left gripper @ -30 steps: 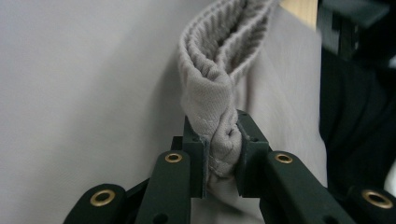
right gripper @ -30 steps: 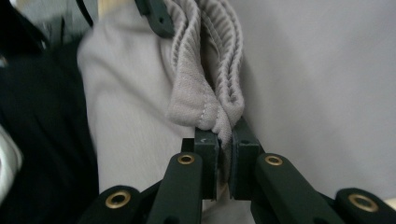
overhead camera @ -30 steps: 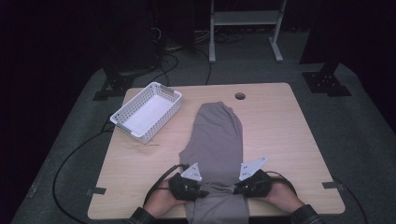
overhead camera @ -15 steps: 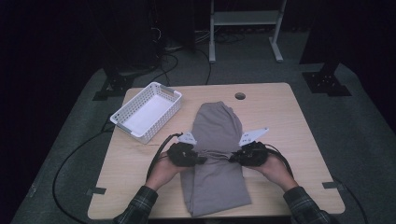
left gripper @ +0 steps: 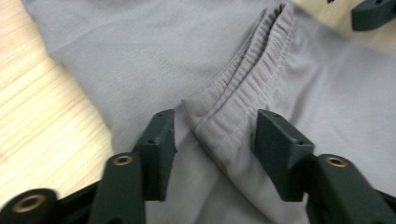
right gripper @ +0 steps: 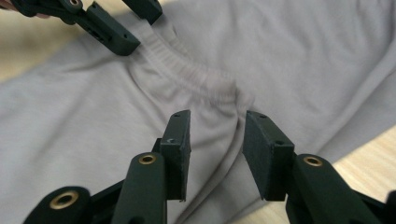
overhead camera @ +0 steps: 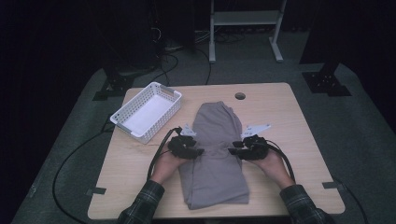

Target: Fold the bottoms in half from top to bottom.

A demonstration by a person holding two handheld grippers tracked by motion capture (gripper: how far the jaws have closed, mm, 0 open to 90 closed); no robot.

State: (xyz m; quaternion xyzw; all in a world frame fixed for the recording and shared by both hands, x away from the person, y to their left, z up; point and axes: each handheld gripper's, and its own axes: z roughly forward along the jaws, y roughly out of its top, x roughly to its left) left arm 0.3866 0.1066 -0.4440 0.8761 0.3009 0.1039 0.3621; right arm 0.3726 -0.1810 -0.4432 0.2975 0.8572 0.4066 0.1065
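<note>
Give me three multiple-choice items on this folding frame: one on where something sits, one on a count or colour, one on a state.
1. Where is the white basket relative to the grey garment?
A. On top of it
B. On the table, at the garment's left in the high view
C. On the floor

2. What colour is the garment?
A. Grey
B. Red
C. Dark blue

3. How do the left gripper's jaws stand?
A. Clamped tight on the basket rim
B. Shut with nothing near
C. Apart, with the elastic waistband between them, unpressed

Answers: 1 B, the high view shows the basket beside the cloth; 2 A, all views show grey fabric; 3 C, the left gripper view shows gaps between pads and waistband, the jaws having just been opening.
</note>
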